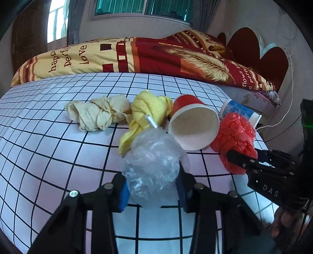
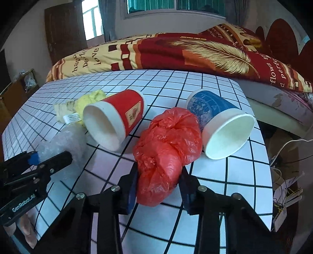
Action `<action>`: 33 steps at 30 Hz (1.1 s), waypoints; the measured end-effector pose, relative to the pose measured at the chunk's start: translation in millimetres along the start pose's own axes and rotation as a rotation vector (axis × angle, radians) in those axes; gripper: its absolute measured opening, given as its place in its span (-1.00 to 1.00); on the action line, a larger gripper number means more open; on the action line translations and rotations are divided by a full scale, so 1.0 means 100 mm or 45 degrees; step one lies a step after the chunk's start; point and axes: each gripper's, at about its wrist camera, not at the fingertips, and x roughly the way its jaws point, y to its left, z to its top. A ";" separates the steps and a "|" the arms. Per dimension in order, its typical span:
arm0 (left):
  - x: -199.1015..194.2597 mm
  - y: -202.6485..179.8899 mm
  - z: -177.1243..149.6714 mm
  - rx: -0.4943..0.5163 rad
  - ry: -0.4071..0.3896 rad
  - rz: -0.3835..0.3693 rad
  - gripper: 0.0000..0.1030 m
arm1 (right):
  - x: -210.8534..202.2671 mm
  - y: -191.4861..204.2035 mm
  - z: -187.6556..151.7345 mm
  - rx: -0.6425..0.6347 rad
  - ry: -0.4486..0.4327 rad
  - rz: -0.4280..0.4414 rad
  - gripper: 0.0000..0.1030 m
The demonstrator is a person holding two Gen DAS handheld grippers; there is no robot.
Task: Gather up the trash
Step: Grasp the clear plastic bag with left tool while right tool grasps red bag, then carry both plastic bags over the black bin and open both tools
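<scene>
Both hand-held grippers have closed on trash at once: the left gripper [image 1: 152, 192] pinches a crumpled clear plastic bag [image 1: 154, 168] between its blue pads, and the right gripper [image 2: 158, 187] clamps the near end of a crumpled red plastic bag [image 2: 166, 154] between its dark fingers. Each bag rests on the table right at its gripper's tips, bulging forward beyond them. Since both are soft film caught by only a part of their bulk, I judge a lift could let the film slide out of the pads, or the loose far end could trail and sweep whatever it touches. Just ahead of the left gripper, touching the clear bag's far side, lies a knotted yellow cloth [image 1: 148, 111] with a white tag, which could be dragged along. A tipped red paper cup [image 1: 192, 122] lies ahead and to its right, mouth toward the gripper, near enough to roll if nudged. Ahead and to the right of the right gripper, a tipped blue-patterned paper cup [image 2: 219, 125] lies against the red bag near the table's right edge, so a tug might send it off the table. Further ahead on the left gripper's left sits a wad of beige crumpled paper [image 1: 97, 113]. Everything lies on a white tabletop with a black grid [image 1: 49, 148]. Beyond it is a bed with a red and yellow feather-print quilt [image 1: 156, 56], a window [image 1: 140, 7] above, a dark wooden door [image 2: 62, 31] to the left and loose white cables [image 2: 287, 144] at the right.
</scene>
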 end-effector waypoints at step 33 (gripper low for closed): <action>-0.81 -0.77 -0.73 0.206 -0.057 -0.170 -0.35 | -1.85 -0.80 -1.41 0.021 -0.213 -0.212 -0.29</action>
